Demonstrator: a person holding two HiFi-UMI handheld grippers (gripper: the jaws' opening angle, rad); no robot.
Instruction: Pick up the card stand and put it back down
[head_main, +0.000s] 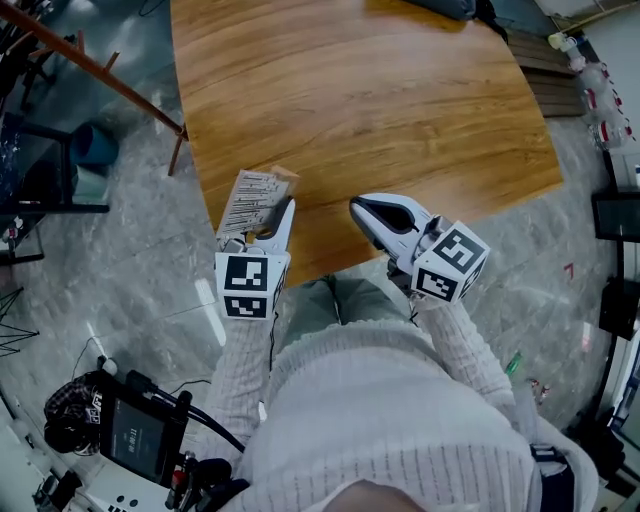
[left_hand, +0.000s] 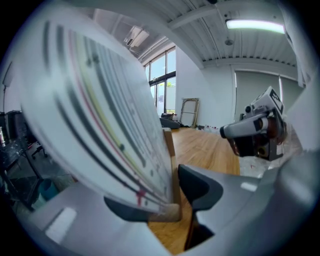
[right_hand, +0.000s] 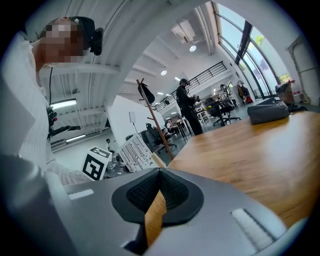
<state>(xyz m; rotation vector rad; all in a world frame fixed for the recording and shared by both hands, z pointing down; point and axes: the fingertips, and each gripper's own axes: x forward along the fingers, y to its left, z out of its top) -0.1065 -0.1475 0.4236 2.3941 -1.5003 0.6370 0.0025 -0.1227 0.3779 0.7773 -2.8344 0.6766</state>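
Observation:
The card stand (head_main: 252, 200), a white printed card in a small wooden base, sits at the near-left edge of the wooden table (head_main: 380, 100). My left gripper (head_main: 264, 216) is shut on it. In the left gripper view the card (left_hand: 100, 125) fills the left side, and the wooden base (left_hand: 171, 165) is pinched between the dark pads. I cannot tell whether the base touches the table. My right gripper (head_main: 362, 207) hovers over the near table edge to the right, jaws shut and empty (right_hand: 159, 175). It also shows in the left gripper view (left_hand: 255, 127).
A dark bag (head_main: 450, 8) lies at the table's far edge. A wooden coat rack (head_main: 90, 65) stands off the table's left side. Bottles (head_main: 590, 75) are at the upper right. Electronic gear (head_main: 135, 435) sits on the floor at the lower left. A person (right_hand: 187, 107) stands far off.

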